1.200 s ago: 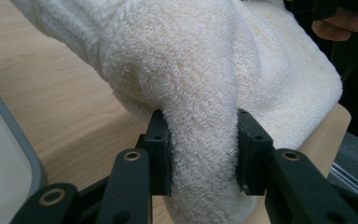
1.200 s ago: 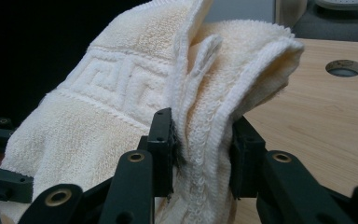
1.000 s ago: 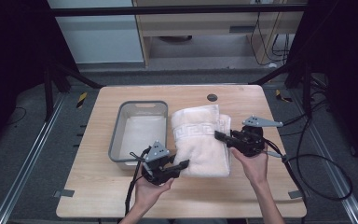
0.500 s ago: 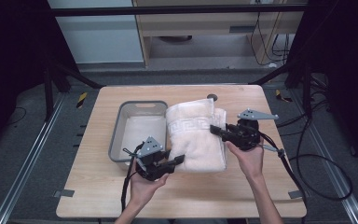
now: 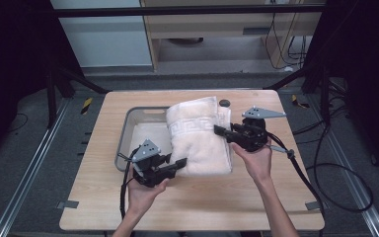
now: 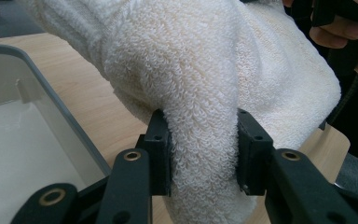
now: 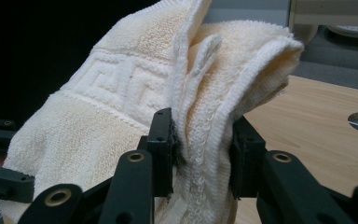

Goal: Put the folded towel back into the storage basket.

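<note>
At the left of the high view, your left tool (image 5: 180, 163) is clamped on a thick fold at the near edge of the towel (image 5: 197, 136), close beside the grey tray (image 5: 123, 138). That bulky fold could slide out of the jaws if you lift unevenly. The towel lies mid-frame on the worktop (image 5: 256, 197), its far part overlapping the tray. At the right, your right tool (image 5: 221, 131) pinches several layered edges; one layer may slip free. No brand or writing is readable, only a woven key pattern.
</note>
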Available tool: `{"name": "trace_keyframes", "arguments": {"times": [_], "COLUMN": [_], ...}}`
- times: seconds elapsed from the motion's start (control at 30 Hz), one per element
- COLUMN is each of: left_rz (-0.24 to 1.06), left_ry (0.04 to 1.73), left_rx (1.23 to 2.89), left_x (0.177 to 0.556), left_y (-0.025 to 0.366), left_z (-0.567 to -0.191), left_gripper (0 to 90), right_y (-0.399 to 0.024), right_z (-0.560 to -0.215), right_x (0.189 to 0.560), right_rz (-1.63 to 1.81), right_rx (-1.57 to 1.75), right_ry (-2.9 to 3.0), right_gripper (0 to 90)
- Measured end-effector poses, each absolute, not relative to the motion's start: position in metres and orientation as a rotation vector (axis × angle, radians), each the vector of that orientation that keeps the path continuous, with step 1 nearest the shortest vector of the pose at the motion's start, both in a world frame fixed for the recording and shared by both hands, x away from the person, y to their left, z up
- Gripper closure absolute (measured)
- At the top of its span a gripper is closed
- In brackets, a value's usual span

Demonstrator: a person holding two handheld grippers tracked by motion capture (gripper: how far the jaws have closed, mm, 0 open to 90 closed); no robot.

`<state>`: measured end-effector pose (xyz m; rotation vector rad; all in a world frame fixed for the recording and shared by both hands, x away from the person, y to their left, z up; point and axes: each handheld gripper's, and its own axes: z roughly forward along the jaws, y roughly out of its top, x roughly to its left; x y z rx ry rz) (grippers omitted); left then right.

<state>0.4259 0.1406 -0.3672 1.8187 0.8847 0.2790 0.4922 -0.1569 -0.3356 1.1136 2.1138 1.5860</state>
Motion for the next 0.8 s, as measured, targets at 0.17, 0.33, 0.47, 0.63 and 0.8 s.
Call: {"name": "trace_keyframes", "arguments": {"times": [0.17,0.33,0.47,0.63,0.8], "left_rz": [0.287,0.304,0.315,0.323,0.332], "left_ry": [0.892,0.903,0.912,0.925,0.937], "left_rx": [1.820,1.816,1.813,1.809,1.814], "left_x": [0.428,0.430,0.431,0.432,0.434], "left_y": [0.148,0.154,0.160,0.169,0.178], "left_z": [-0.364,-0.362,-0.359,-0.357,-0.354], "left_gripper": [62.3,62.4,62.3,62.3,62.3], "right_y": [-0.149,-0.141,-0.133,-0.123,-0.113], "right_z": [-0.333,-0.330,-0.328,-0.325,-0.325], "right_x": [0.495,0.499,0.504,0.508,0.513], "right_rz": [1.587,1.589,1.587,1.591,1.596], "right_rx": [1.100,1.098,1.086,1.072,1.065], "right_ry": [2.113,2.115,2.119,2.123,2.130], "right_gripper": [66.7,66.7,66.6,66.7,66.7]}}
